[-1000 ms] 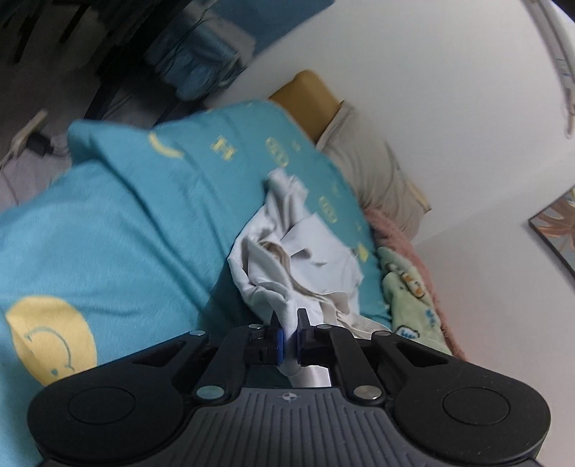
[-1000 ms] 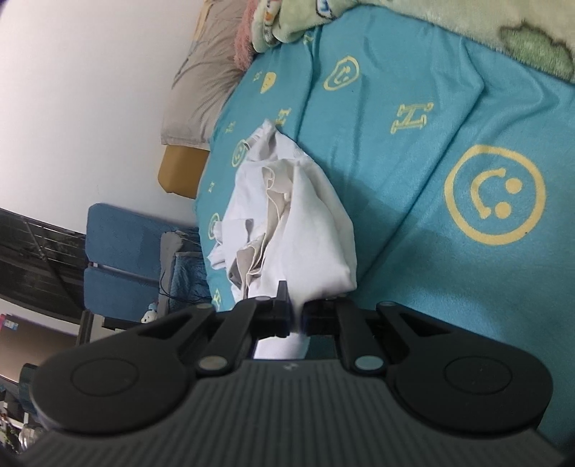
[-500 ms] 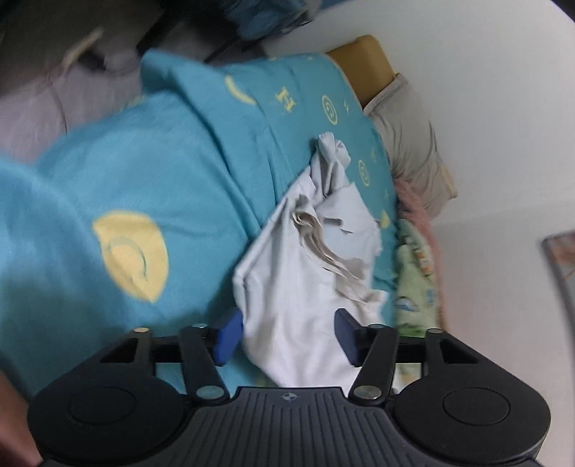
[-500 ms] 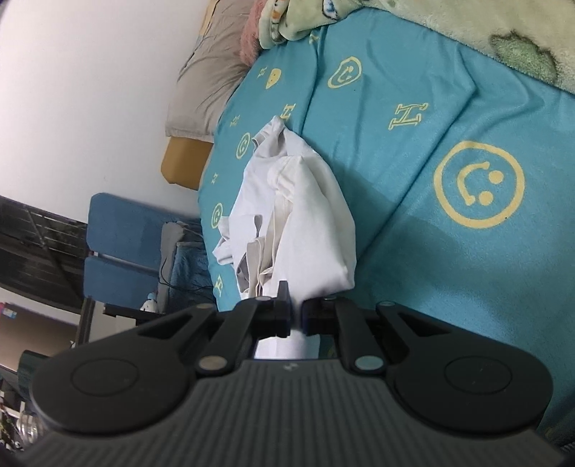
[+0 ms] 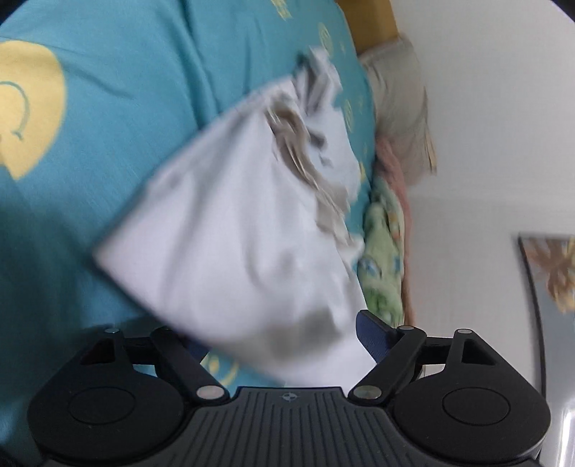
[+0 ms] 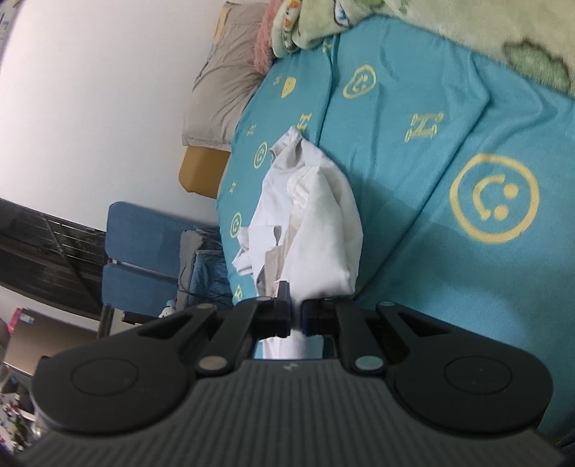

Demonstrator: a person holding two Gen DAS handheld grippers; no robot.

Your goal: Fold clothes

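Note:
A crumpled white garment (image 5: 233, 230) lies on a teal bed sheet (image 5: 107, 89) printed with yellow smiley faces. My left gripper (image 5: 284, 339) is open, its fingers spread to either side of the garment's near edge; the view is blurred by motion. In the right wrist view the same garment (image 6: 316, 215) stretches away over the sheet (image 6: 449, 125). My right gripper (image 6: 295, 316) is shut on the garment's near edge, with white cloth pinched between the pads.
A grey pillow (image 6: 222, 82) and a green patterned blanket (image 6: 449, 28) lie at the bed's head by a white wall. A blue chair (image 6: 143, 258) stands beside the bed. A framed picture (image 5: 550, 273) hangs on the wall.
My left gripper let go of the white garment and opened wide, then moved closer over it. My right gripper stays shut on the cloth and has barely moved.

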